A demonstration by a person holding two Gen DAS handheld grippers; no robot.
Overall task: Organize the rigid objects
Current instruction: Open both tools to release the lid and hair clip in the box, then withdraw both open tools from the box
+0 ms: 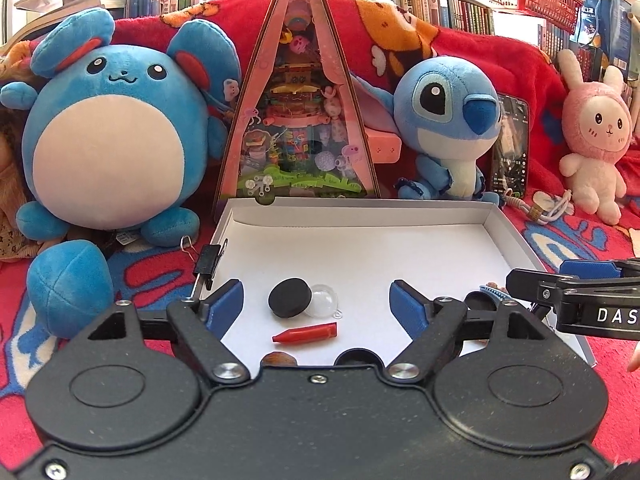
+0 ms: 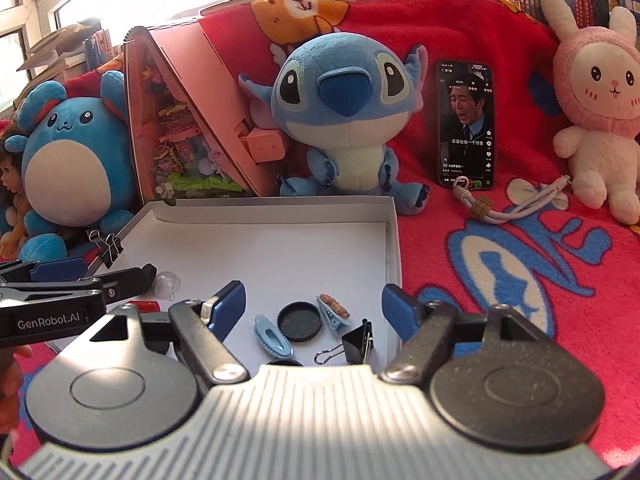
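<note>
Several small rigid pieces lie in the shallow white box (image 1: 360, 216). On its left part are a black disc (image 1: 289, 297), a clear dome (image 1: 325, 299) touching it, and a red crayon-like stick (image 1: 306, 333) just in front. On the right part are a round black lid (image 2: 299, 321), two light blue clips (image 2: 272, 336), and a black binder clip (image 2: 358, 346) near the wall. The left gripper (image 1: 316, 304) hangs over the disc group with jaws spread wide, pinching nothing. The right gripper (image 2: 314, 306) hangs likewise, spread and empty, over the lid. Another binder clip (image 1: 208, 264) grips the box's left wall. Plush toys sit behind on a red blanket (image 2: 520, 280).
</note>
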